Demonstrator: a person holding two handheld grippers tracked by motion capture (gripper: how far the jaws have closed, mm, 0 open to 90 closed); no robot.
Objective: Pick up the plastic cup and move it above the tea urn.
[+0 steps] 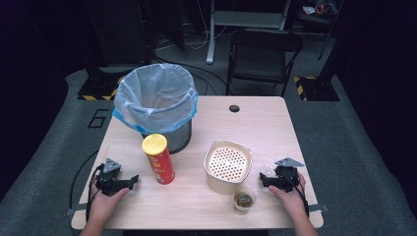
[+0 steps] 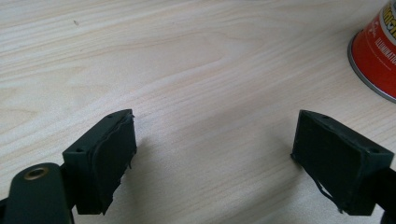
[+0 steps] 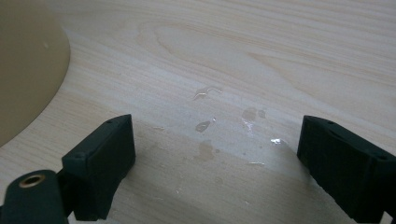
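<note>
Both tools rest low over the table (image 1: 275, 123), jaws spread wide and holding nothing. The left tool (image 1: 132, 181) sits just left of the upright red chip can (image 1: 158, 159). The right tool (image 1: 264, 180) lies beside the cream perforated container (image 1: 227, 166), small wet spots (image 3: 205, 125) between its jaws. A lined wastebasket (image 1: 156, 103) stands behind.

Both forearms coming in from bottom edge, each hand gripping its tool low over the table. Left hand (image 1: 104, 200) holding left gripper (image 1: 132, 181) w/ jaws pointing right, spread wide apart, nothing btwn them. Right hand (image 1: 290, 195) holding right gripper (image 1: 264, 179) w/ jaws pointing left, also gaping wide, empty. Cables trailing back along both wrists. Grippers sitting well apart from each other.
</note>
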